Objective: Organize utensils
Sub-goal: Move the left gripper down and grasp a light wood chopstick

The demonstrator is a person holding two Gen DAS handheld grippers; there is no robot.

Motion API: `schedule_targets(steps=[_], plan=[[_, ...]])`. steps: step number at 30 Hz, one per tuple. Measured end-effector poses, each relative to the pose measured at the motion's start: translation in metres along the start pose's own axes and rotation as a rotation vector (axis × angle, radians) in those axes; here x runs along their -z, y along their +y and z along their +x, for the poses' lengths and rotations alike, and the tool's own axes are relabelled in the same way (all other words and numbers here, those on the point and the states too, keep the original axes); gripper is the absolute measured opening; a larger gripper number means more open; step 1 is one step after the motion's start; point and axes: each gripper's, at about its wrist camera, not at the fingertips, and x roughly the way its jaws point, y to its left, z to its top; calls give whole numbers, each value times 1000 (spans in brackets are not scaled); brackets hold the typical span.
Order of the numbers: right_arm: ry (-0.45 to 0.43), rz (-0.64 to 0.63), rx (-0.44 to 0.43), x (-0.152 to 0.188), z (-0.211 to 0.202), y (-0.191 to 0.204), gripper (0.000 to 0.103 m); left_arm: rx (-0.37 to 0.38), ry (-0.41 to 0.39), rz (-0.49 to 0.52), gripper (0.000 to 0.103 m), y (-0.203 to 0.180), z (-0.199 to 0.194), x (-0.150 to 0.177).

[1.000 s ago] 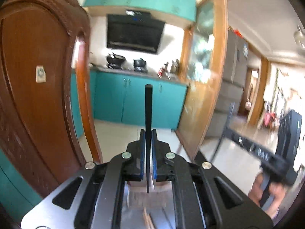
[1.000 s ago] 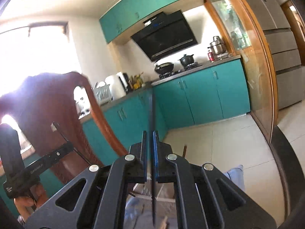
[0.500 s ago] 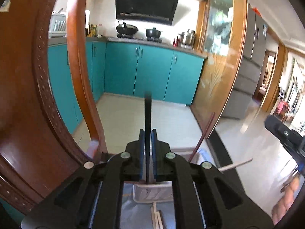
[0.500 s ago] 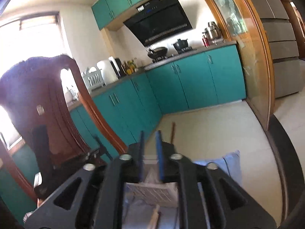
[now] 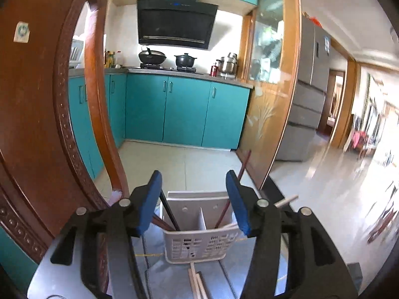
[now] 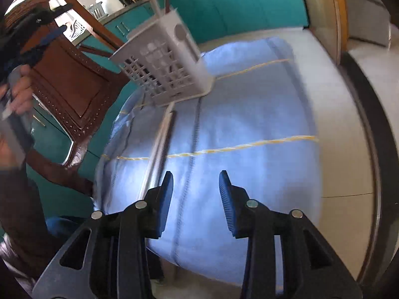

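Observation:
A white perforated utensil basket [image 5: 199, 234] with a middle divider stands on the blue cloth. A black chopstick [image 5: 169, 211] leans in its left compartment and a reddish-brown chopstick [image 5: 232, 191] in its right. My left gripper [image 5: 194, 199] is open and empty just above and before the basket. Pale wooden chopsticks [image 5: 197, 284] lie on the cloth below it. In the right wrist view the basket [image 6: 162, 67] sits at the far end and the loose chopsticks [image 6: 159, 144] lie in front of it. My right gripper [image 6: 195, 199] is open and empty above the cloth.
A carved wooden chair [image 5: 37, 124] stands close on the left, also in the right wrist view [image 6: 67, 79]. The blue cloth [image 6: 237, 124] covers a round table with a dark rim [image 6: 369, 124]. One pale stick [image 5: 286, 200] pokes out right of the basket.
Both grippers have opened and let go of their chopsticks, which now stand in the basket. The right gripper has tilted down toward the cloth.

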Motion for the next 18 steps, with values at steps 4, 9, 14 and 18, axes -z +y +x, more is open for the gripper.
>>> schedule_targets(steps=[4, 9, 14, 18], plan=[[76, -136, 60, -20, 51, 45, 38, 22, 18, -43, 54, 0, -7, 11], [148, -243, 181, -32, 104, 78, 32, 36, 22, -50, 54, 8, -14, 39], [160, -157, 146, -38, 102, 71, 6, -24, 121, -32, 54, 31, -1, 68], [105, -54, 101, -44, 74, 48, 6, -38, 199, -50, 54, 45, 9, 81]])
